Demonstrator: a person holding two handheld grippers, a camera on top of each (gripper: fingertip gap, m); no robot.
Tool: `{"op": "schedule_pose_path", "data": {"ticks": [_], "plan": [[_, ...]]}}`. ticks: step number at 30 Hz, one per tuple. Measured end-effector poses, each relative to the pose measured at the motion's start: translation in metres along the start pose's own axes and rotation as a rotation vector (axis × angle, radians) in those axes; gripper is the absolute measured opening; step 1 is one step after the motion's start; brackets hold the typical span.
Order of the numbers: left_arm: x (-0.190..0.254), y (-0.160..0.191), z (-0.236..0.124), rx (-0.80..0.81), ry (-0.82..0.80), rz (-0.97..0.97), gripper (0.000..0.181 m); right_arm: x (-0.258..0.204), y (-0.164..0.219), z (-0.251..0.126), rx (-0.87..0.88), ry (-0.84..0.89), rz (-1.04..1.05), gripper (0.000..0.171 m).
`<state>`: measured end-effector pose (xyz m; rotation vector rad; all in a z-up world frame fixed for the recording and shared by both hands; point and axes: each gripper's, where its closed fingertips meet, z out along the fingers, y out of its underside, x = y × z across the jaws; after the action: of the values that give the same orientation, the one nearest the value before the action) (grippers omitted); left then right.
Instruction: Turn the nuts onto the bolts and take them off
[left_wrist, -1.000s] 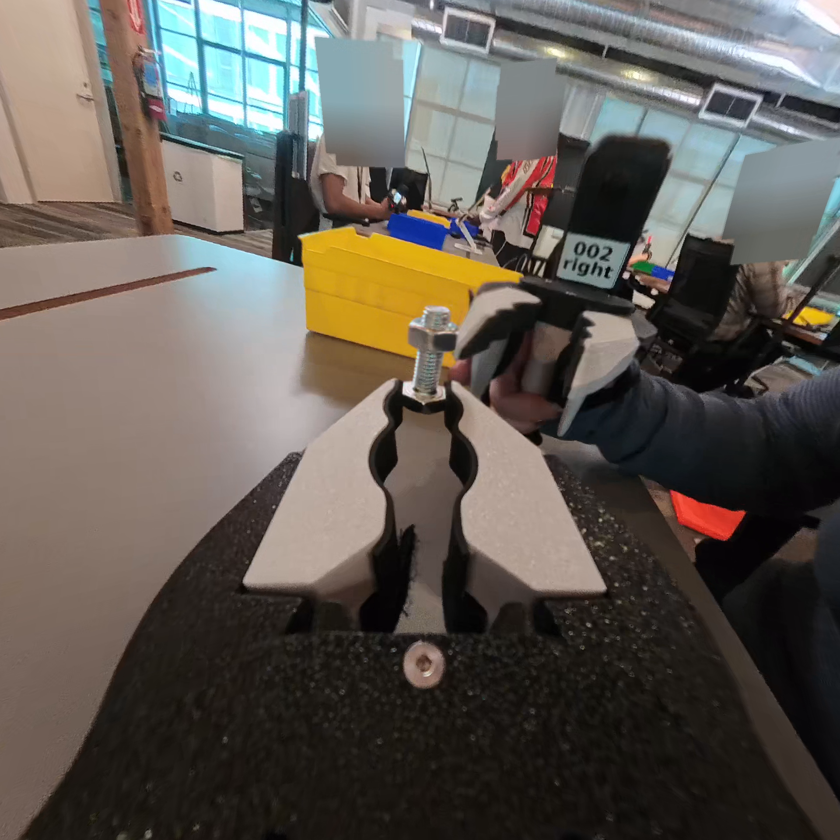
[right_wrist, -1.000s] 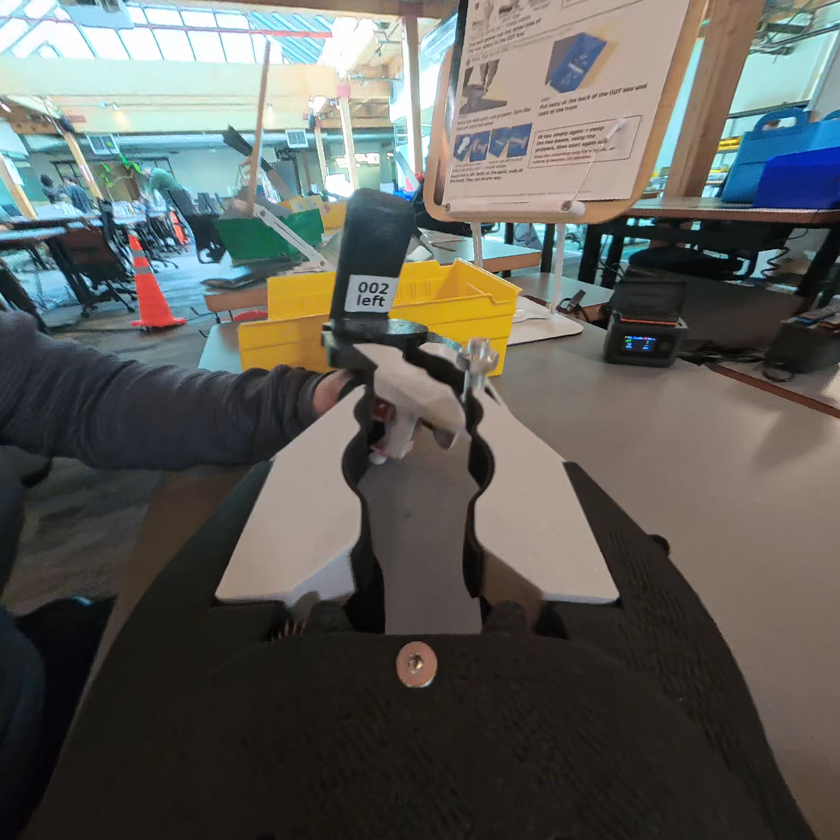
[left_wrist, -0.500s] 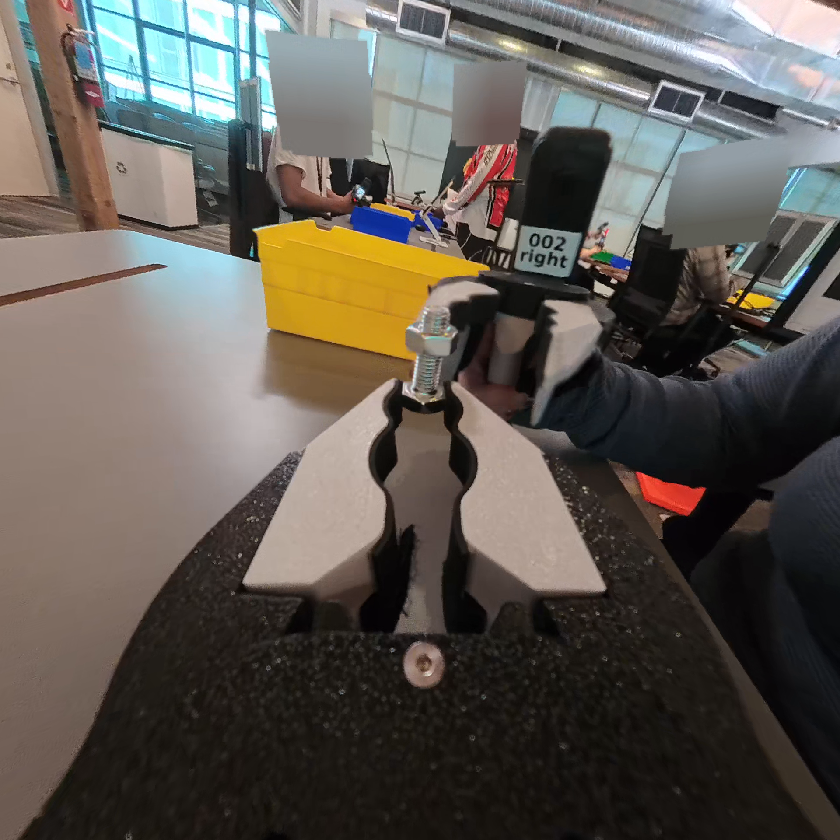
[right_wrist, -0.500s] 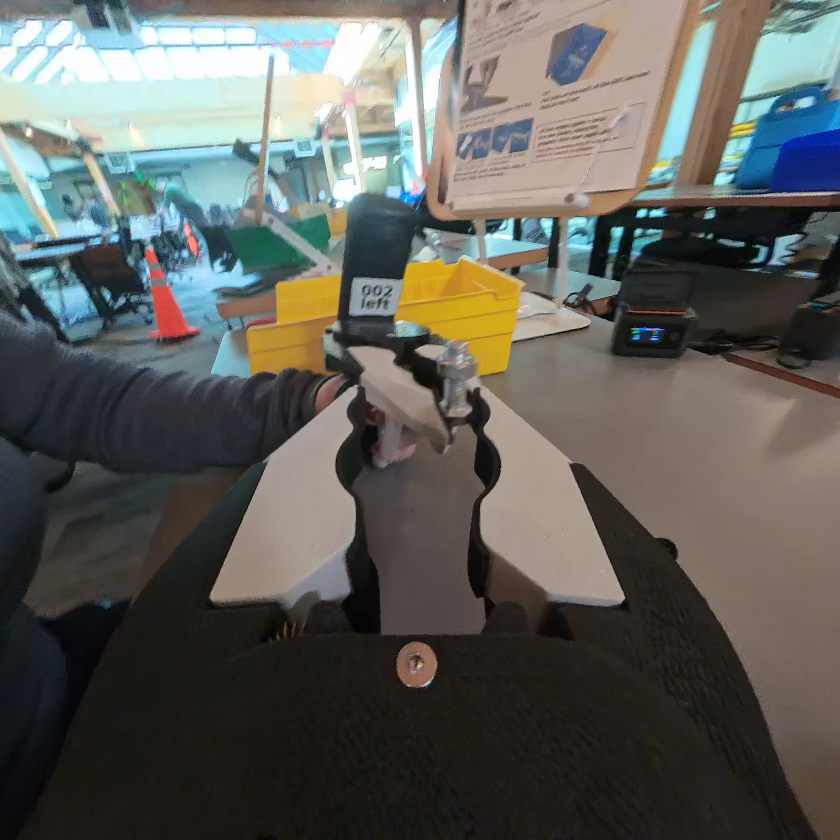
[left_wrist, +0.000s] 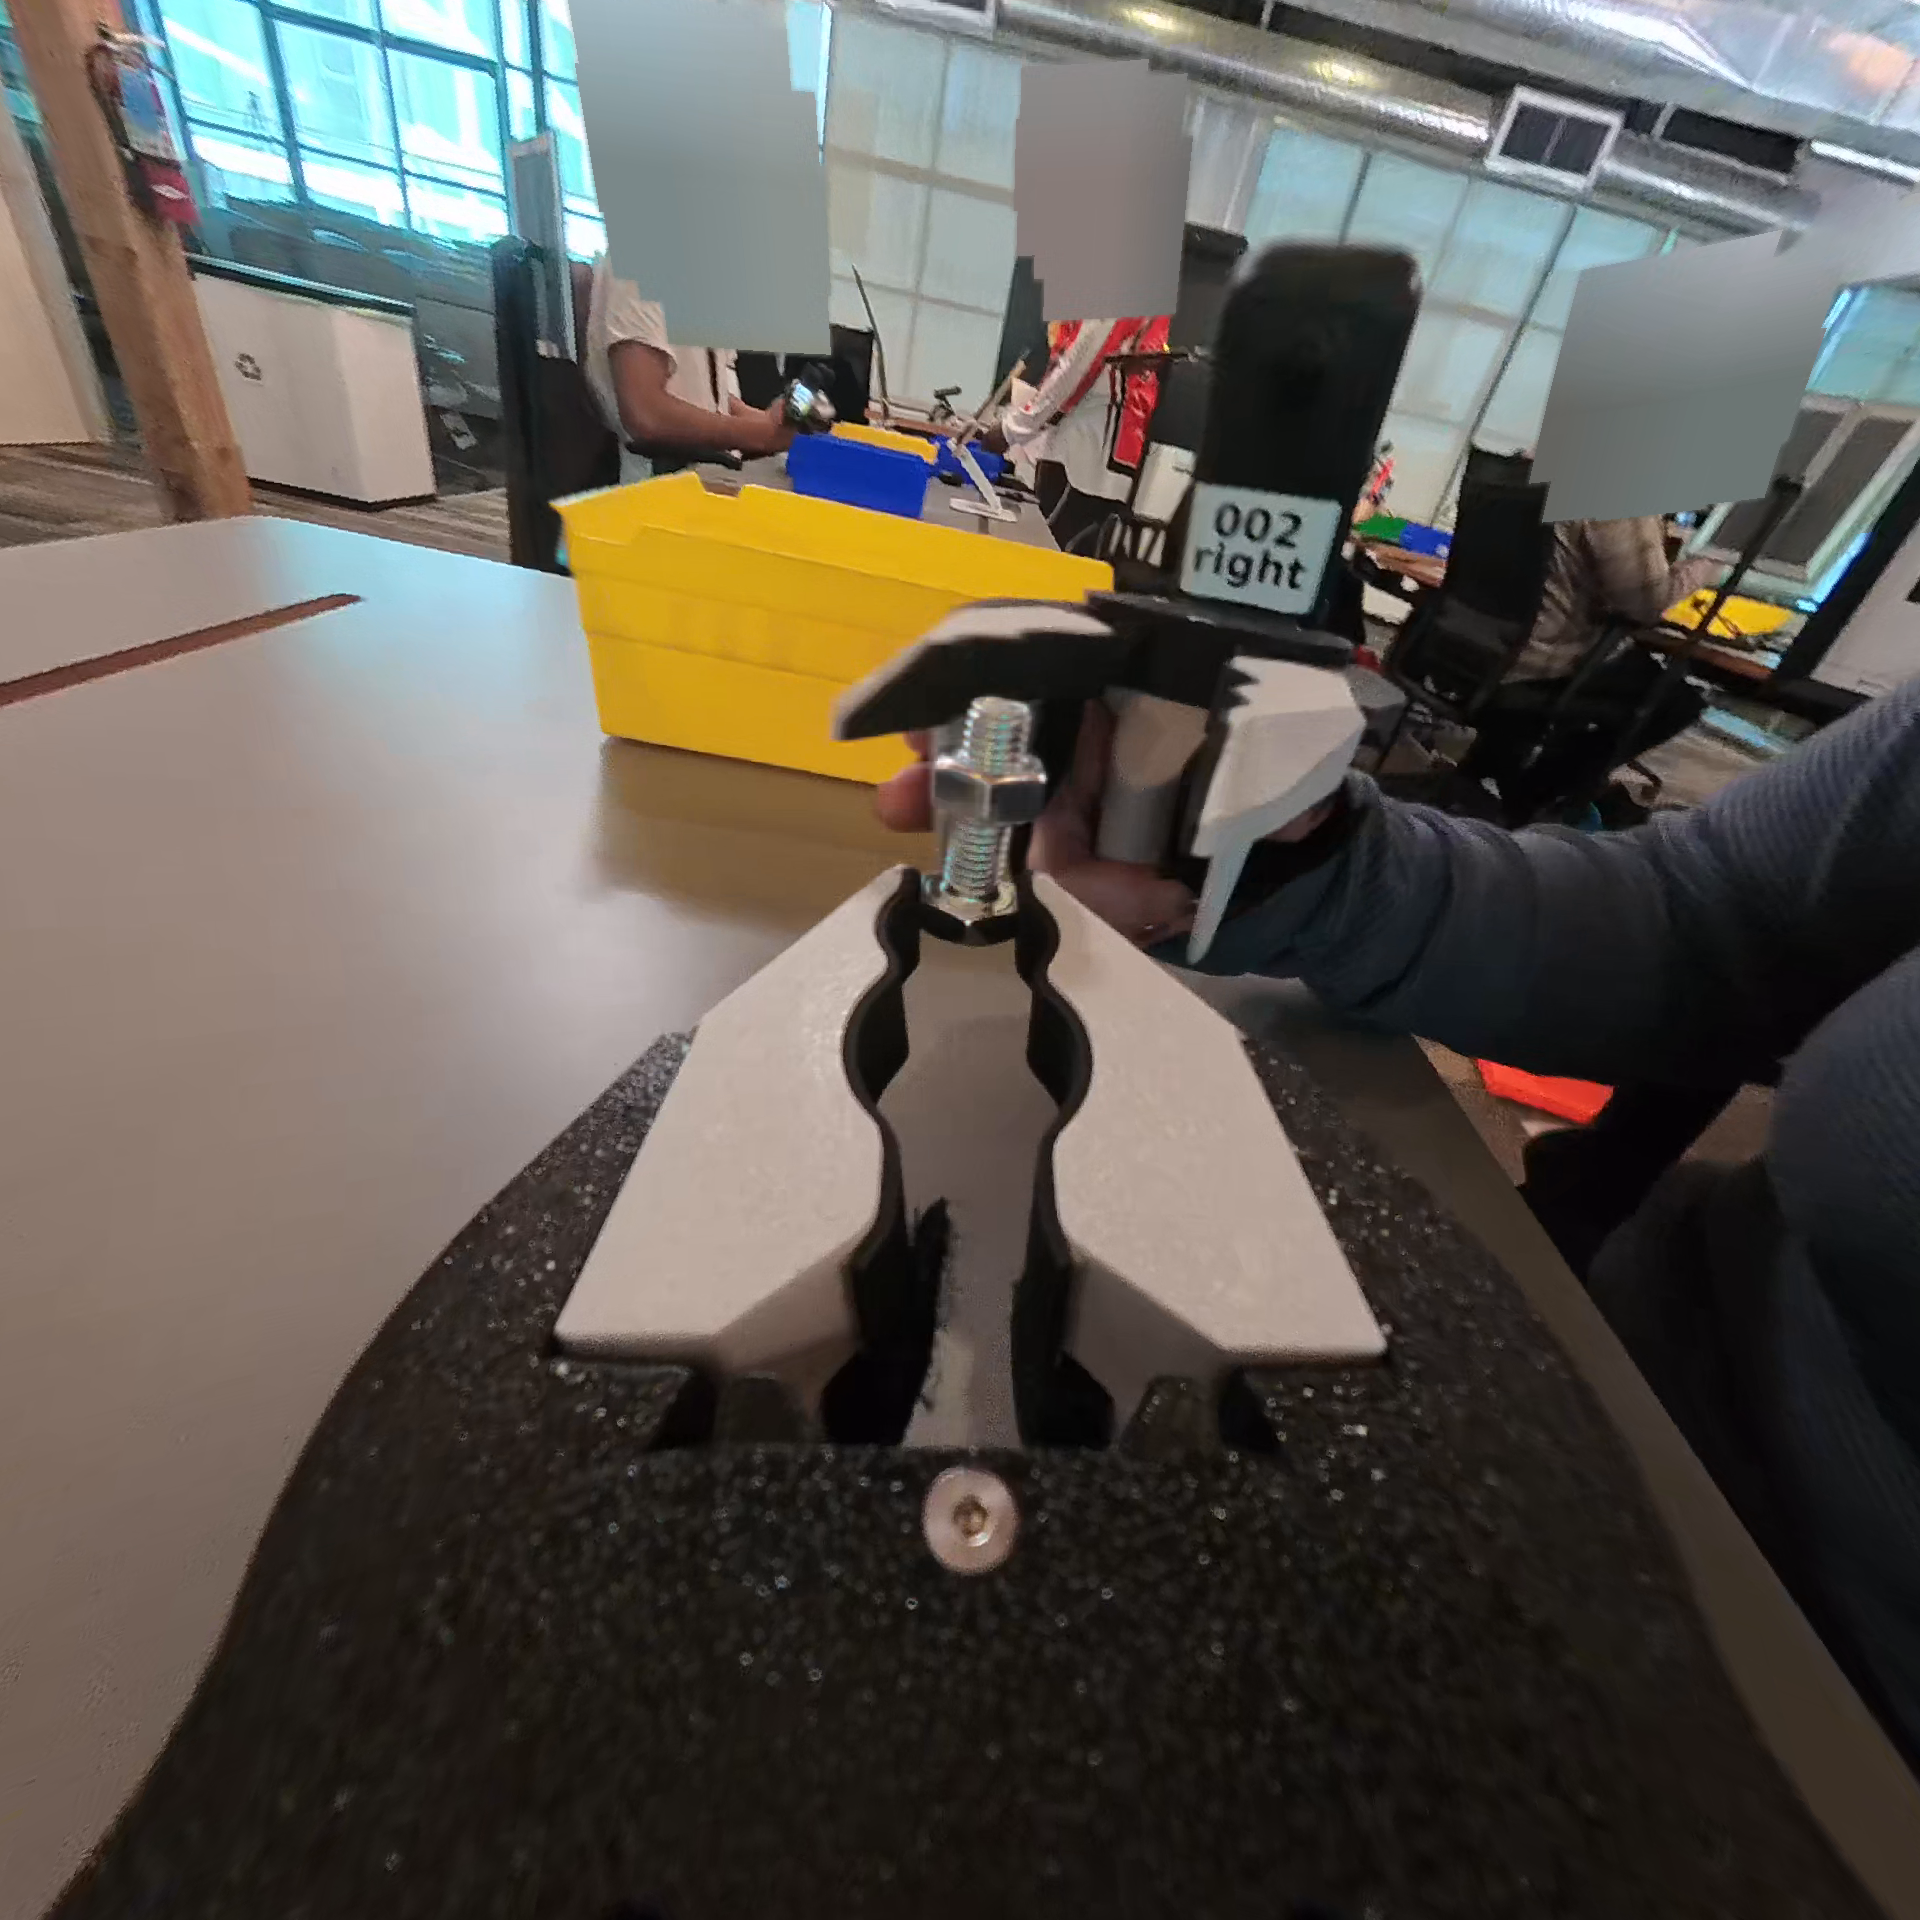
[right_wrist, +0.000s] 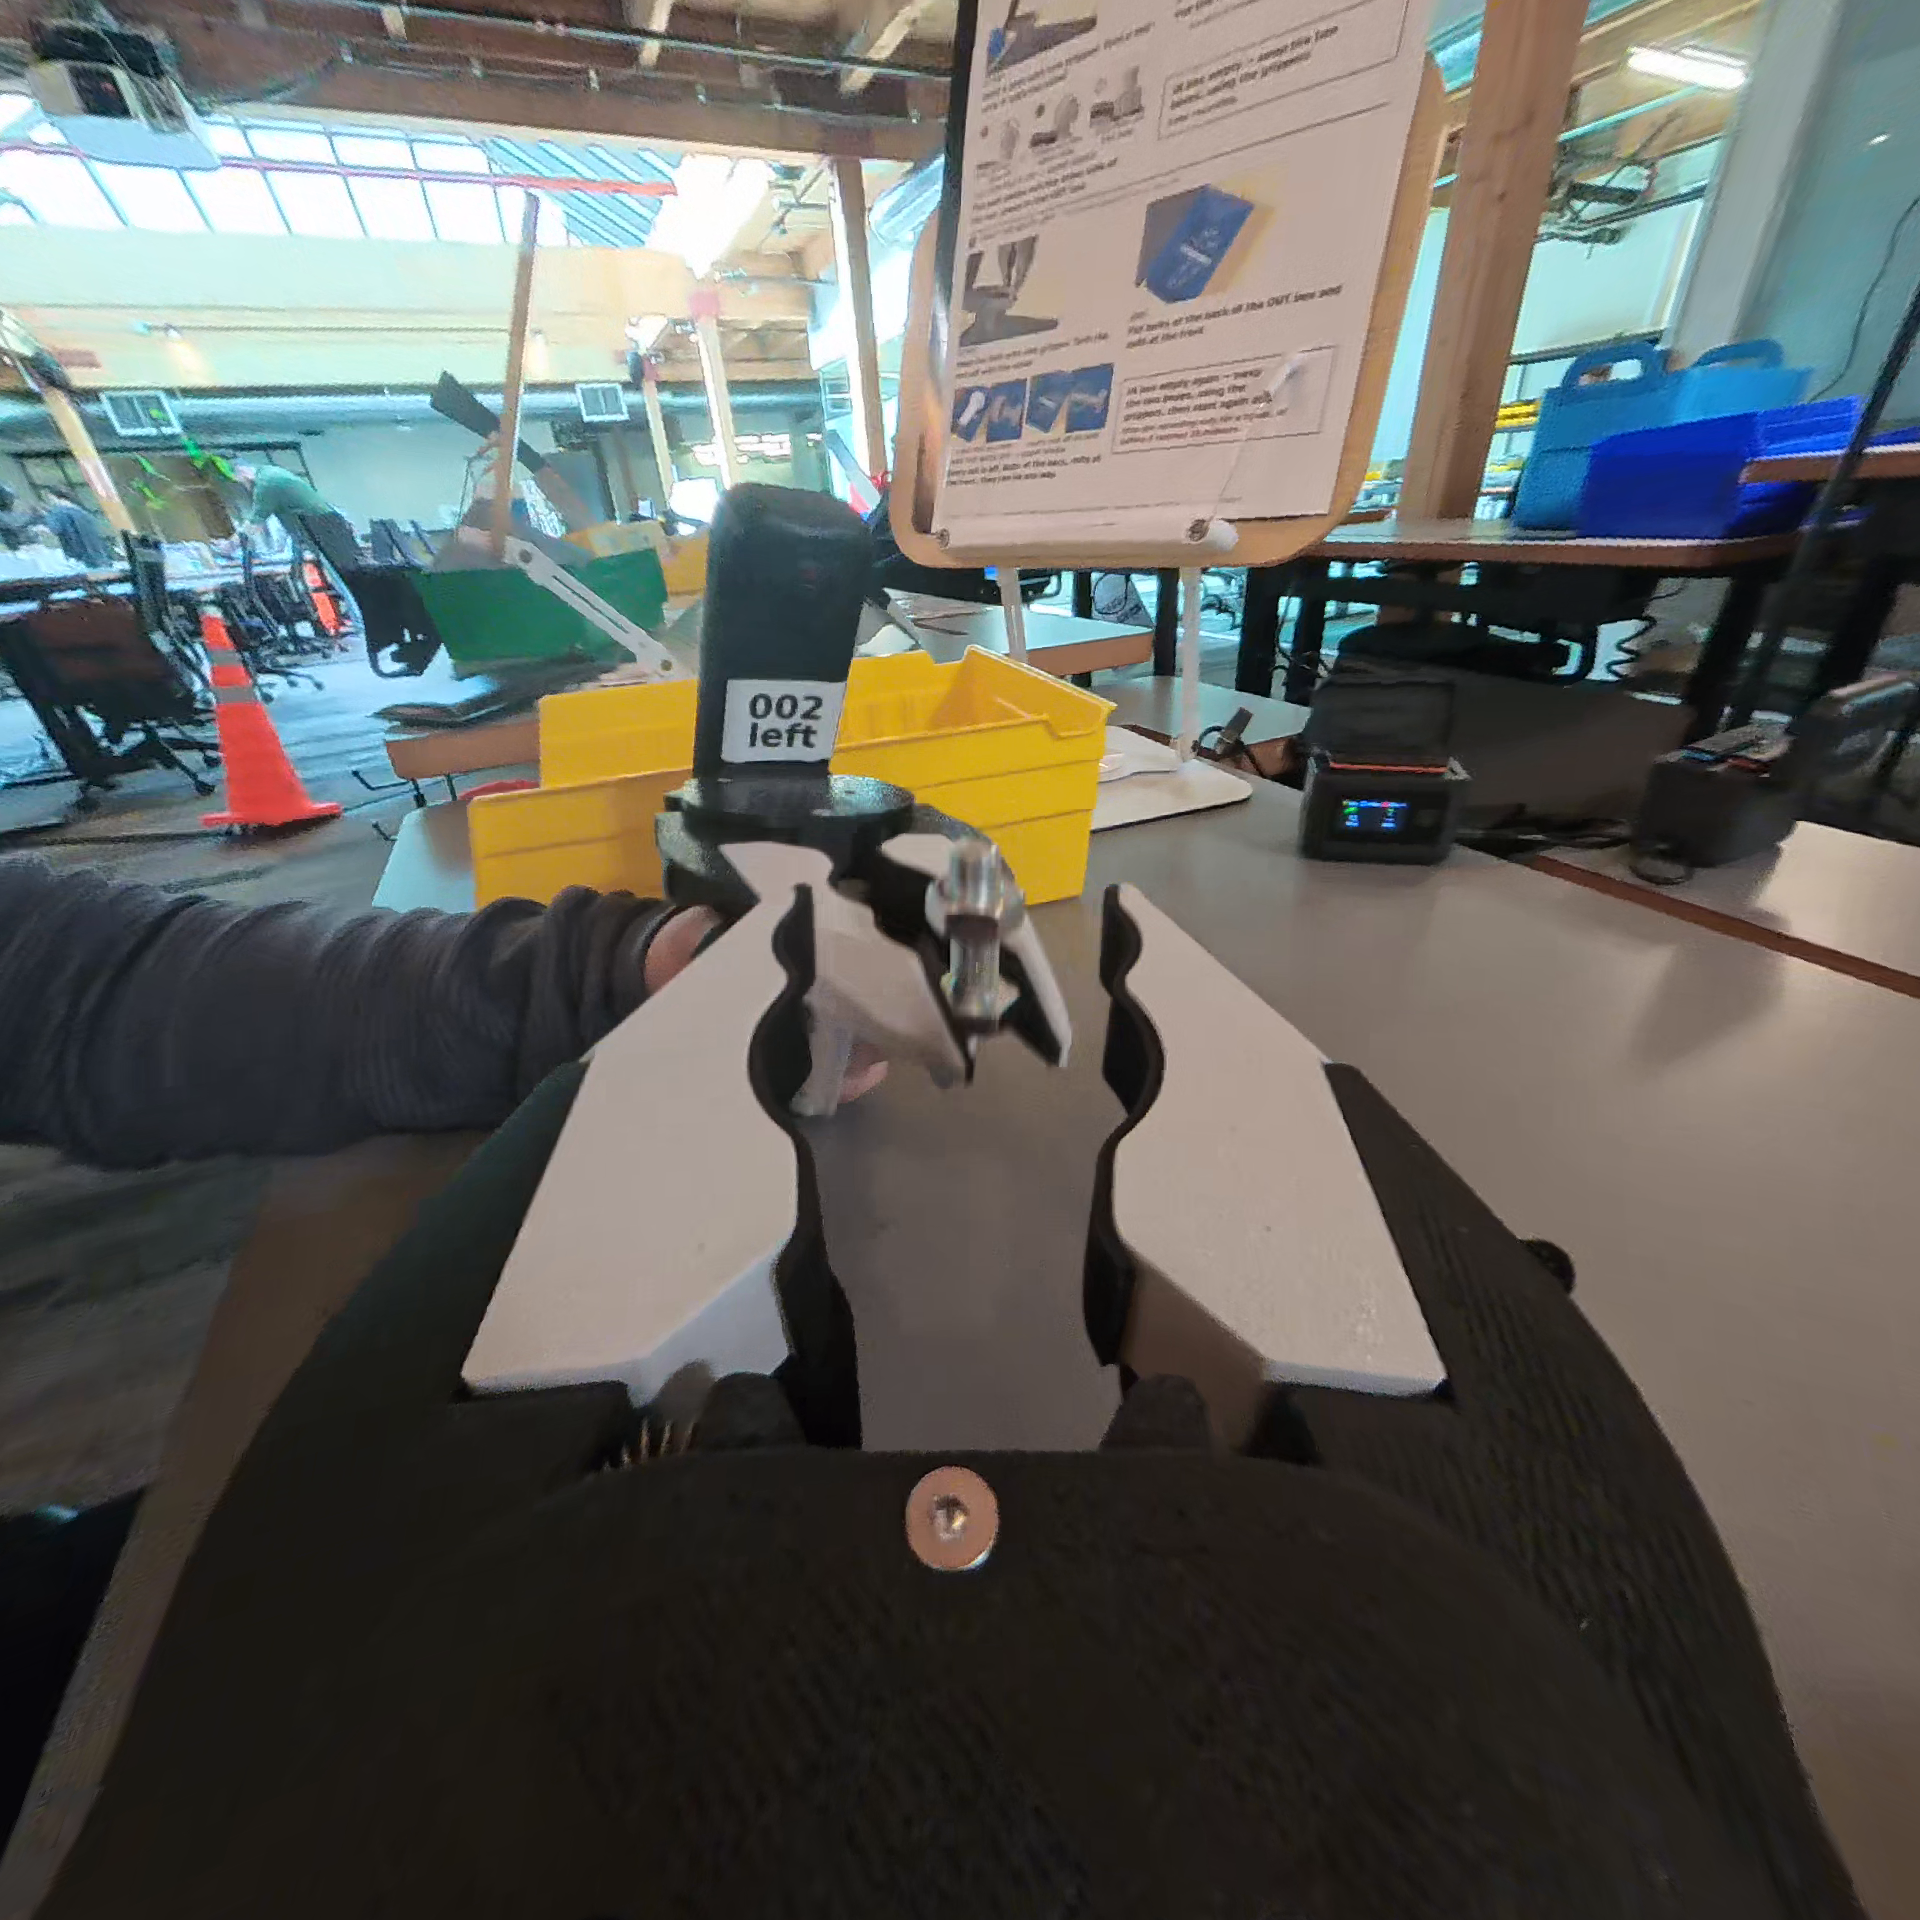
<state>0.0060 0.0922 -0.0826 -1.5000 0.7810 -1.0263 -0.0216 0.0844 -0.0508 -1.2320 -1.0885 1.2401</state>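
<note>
My left gripper (left_wrist: 971, 896) is shut on the head of a silver bolt (left_wrist: 977, 847), which stands upright above the grey table (left_wrist: 312, 883). A hex nut (left_wrist: 987, 784) sits on the thread just below the bolt's top. My right gripper (right_wrist: 953, 914) is open. In the right wrist view the bolt with its nut (right_wrist: 971, 914) lies between its spread fingertips, apart from both. In the left wrist view one of the right gripper's fingers (left_wrist: 966, 665) reaches over the bolt's top and the other hangs to the right.
Stacked yellow bins (left_wrist: 831, 623) stand on the table behind the bolt and also show in the right wrist view (right_wrist: 1018, 758). An instruction board on a stand (right_wrist: 1143, 260) and a small black device with a screen (right_wrist: 1377, 810) are at the back right. People sit at desks beyond. Left and right tips are no more than a few centimetres apart.
My right gripper has moved in toward the bolt and opened a little wider, so the nut now lies between its fingertips. My left gripper still holds the bolt upright.
</note>
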Motion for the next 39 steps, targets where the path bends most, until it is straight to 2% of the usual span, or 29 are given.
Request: {"op": "schedule_pose_path", "data": {"ticks": [4, 7, 8, 9, 14, 18, 21, 25, 26, 27, 29, 31, 33, 35, 37, 39], "plan": [[0.007, 0.008, 0.006, -0.039, 0.026, 0.013, 0.016, -0.017, 0.005, 0.021, -0.03, -0.078, -0.011, 0.058], [-0.003, 0.004, -0.002, -0.022, -0.013, 0.019, 0.016, -0.018, 0.008, 0.01, -0.041, -0.048, -0.027, 0.061], [-0.006, 0.0, -0.005, -0.005, -0.026, 0.005, 0.016, -0.017, 0.006, 0.0, -0.025, -0.038, -0.013, 0.055], [-0.011, -0.003, -0.008, 0.014, -0.04, -0.011, 0.016, -0.017, 0.005, -0.009, -0.011, -0.051, 0.017, 0.036], [-0.004, 0.005, -0.002, -0.034, -0.022, 0.023, 0.016, 0.003, 0.001, -0.016, 0.015, 0.062, 0.036, 0.031], [0.001, 0.012, 0.003, -0.076, -0.014, 0.06, 0.016, 0.001, 0.004, -0.007, -0.032, 0.055, 0.022, 0.024], [0.004, 0.011, 0.003, -0.08, -0.01, 0.085, 0.016, 0.0, 0.006, -0.005, -0.05, 0.04, 0.029, 0.01], [0.007, 0.008, 0.007, -0.044, -0.012, 0.088, 0.016, 0.001, 0.005, -0.01, -0.075, 0.05, 0.017, 0.008], [0.008, 0.005, 0.007, -0.015, -0.021, 0.107, 0.02, 0.003, 0.002, -0.013, -0.071, 0.064, 0.015, 0.008], [0.007, 0.001, 0.008, 0.009, -0.046, 0.131, 0.038, 0.007, -0.004, -0.018, -0.063, 0.091, 0.01, 0.008], [0.001, -0.003, 0.008, 0.027, -0.109, 0.149, 0.077, 0.017, -0.021, -0.036, -0.049, 0.155, -0.018, 0.008], [-0.006, -0.004, 0.007, 0.035, -0.159, 0.158, 0.092, 0.032, -0.048, -0.073, -0.059, 0.28, -0.108, 0.008], [-0.015, -0.005, 0.005, 0.049, -0.223, 0.175, 0.091, 0.059, -0.072, -0.117, -0.162, 0.441, -0.152, 0.008], [-0.022, -0.004, 0.003, 0.04, -0.264, 0.184, 0.086, 0.093, -0.074, -0.174, -0.387, 0.629, -0.073, 0.008], [-0.024, -0.005, 0.002, 0.047, -0.279, 0.183, 0.084, 0.125, -0.061, -0.237, -0.621, 0.809, 0.052, 0.008], [-0.023, -0.007, 0.002, 0.054, -0.278, 0.182, 0.081, 0.147, -0.034, -0.282, -0.832, 0.872, 0.191, 0.008]]}}
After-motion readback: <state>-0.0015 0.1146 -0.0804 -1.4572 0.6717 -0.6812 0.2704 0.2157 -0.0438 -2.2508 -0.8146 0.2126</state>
